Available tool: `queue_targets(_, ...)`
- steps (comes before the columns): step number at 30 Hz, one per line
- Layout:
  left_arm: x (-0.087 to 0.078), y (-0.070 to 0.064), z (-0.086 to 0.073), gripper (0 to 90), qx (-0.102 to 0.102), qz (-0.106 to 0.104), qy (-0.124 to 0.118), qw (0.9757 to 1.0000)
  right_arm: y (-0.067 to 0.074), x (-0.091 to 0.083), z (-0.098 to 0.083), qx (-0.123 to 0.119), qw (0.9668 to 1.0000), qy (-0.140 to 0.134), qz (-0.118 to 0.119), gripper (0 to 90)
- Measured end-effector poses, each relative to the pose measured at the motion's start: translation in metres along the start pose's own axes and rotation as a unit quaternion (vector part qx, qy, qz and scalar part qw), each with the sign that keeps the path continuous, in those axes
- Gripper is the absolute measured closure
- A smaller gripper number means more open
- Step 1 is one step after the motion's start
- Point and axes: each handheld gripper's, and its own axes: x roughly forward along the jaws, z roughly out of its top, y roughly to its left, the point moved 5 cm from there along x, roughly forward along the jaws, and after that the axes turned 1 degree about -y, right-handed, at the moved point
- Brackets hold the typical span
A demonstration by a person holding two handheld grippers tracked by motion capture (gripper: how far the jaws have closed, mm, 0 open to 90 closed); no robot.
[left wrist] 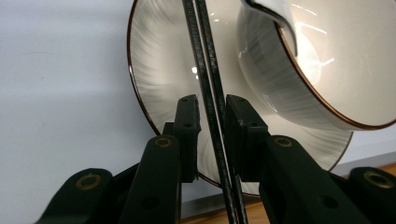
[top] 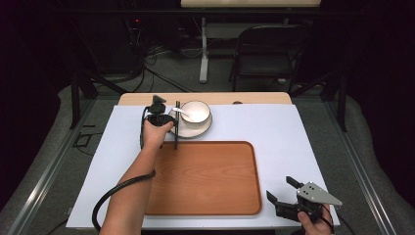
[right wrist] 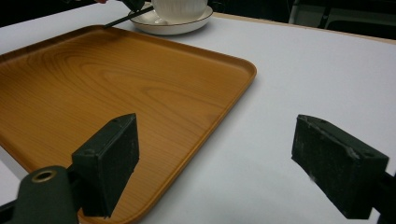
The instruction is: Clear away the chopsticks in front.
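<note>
Near the table's front right corner, the right gripper (top: 288, 193) hangs wide open, holding nothing. Toward the far edge, the left gripper (left wrist: 212, 116) pinches the chopsticks (left wrist: 209, 84) over the plate (left wrist: 159, 79); swinging them could knock the bowl (left wrist: 336, 70).

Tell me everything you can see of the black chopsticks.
The chopsticks are a pair of thin black sticks with a ridged surface, lying side by side between the pads of the left gripper, which is closed on them. They cross above the rim of the white plate, beside the bowl. In the high view they run from the plate toward the wooden tray.
</note>
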Motion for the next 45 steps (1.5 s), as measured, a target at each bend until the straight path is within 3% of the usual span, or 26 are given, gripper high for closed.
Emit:
queue_targets(11, 0.005, 0.005, 0.003, 77.0, -0.052, -0.01, 0.031, 0.9981, 0.0, 0.0, 0.0, 0.0, 1.0, 0.0, -0.001, 14.4)
queue_targets(15, 0.008, 0.006, 0.004, 79.6, -0.074, -0.016, 0.047, 0.996, 0.0, 0.0, 0.0, 0.001, 1.0, 0.0, -0.001, 14.4)
queue_targets(24, 0.009, 0.01, 0.007, 85.5, -0.102, -0.03, 0.052, 0.993, 0.0, -0.001, 0.0, 0.001, 1.0, 0.001, -0.002, 14.4)
queue_targets(36, -0.01, 0.018, 0.009, 85.8, -0.109, -0.041, 0.038, 0.9925, 0.0, -0.001, 0.0, 0.002, 1.0, 0.0, -0.003, 14.4)
queue_targets(45, -0.043, 0.026, -0.006, 85.8, -0.086, -0.053, 0.028, 0.9945, 0.0, 0.0, 0.0, 0.002, 1.0, -0.001, -0.002, 14.4)
